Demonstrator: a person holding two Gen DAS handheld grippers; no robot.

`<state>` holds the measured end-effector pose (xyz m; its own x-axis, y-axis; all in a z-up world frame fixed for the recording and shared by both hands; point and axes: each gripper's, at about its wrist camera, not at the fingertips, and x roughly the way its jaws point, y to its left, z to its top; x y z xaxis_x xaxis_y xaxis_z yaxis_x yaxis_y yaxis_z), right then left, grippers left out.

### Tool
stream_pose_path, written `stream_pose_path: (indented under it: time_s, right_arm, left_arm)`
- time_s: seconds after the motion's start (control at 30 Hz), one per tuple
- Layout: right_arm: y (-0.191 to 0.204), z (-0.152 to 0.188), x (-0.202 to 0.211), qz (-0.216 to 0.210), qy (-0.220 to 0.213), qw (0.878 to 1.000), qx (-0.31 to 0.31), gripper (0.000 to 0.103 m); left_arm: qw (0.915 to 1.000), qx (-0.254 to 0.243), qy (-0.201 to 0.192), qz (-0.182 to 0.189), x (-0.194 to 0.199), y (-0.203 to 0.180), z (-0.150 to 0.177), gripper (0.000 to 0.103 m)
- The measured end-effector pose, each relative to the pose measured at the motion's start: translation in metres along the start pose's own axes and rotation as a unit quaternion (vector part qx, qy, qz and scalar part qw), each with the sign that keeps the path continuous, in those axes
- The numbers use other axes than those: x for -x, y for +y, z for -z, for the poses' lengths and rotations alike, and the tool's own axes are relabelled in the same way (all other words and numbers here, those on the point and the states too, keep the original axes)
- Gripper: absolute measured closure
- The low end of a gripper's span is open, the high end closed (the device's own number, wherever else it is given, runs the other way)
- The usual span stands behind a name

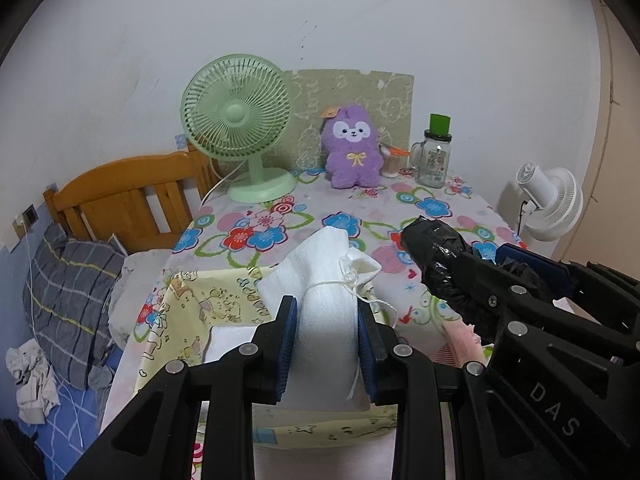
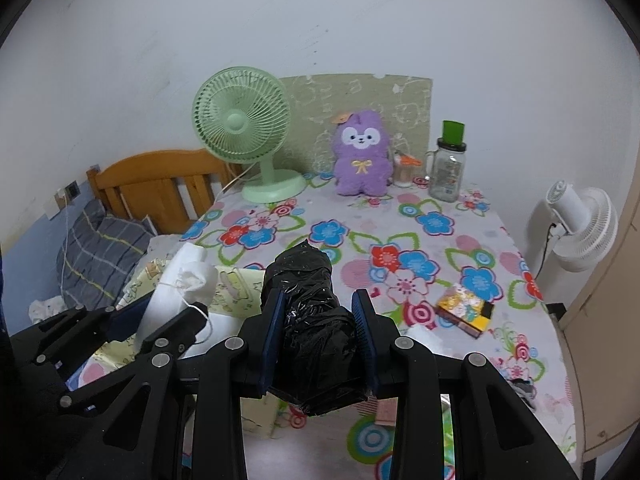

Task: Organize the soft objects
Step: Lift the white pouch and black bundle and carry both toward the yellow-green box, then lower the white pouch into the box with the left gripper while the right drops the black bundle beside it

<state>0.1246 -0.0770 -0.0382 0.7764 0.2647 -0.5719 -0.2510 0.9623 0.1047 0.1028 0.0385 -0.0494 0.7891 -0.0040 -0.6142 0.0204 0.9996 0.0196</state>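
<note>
We carry both bundles clear above the floral-clothed table (image 2: 440, 248), so each can be set down separately. Our left gripper (image 1: 327, 344) clamps the white string-tied cloth roll (image 1: 328, 308); our right gripper (image 2: 320, 344) clamps the crinkly black plastic-wrapped roll (image 2: 308, 320).

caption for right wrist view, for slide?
Right gripper clamps a black plastic-wrapped bundle above the floral tablecloth; green fan and purple plush behind.
</note>
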Motion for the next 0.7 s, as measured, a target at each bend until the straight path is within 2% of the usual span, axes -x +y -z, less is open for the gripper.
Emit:
stream_pose_path:
  time_s: [0.7]
  right_arm:
    - [0.057, 0.006, -0.047, -0.039, 0.039, 0.998, 0.026, 0.065]
  left_arm:
    - [0.999, 0.028, 0.028, -0.022, -0.027, 0.053, 0.015, 0.071]
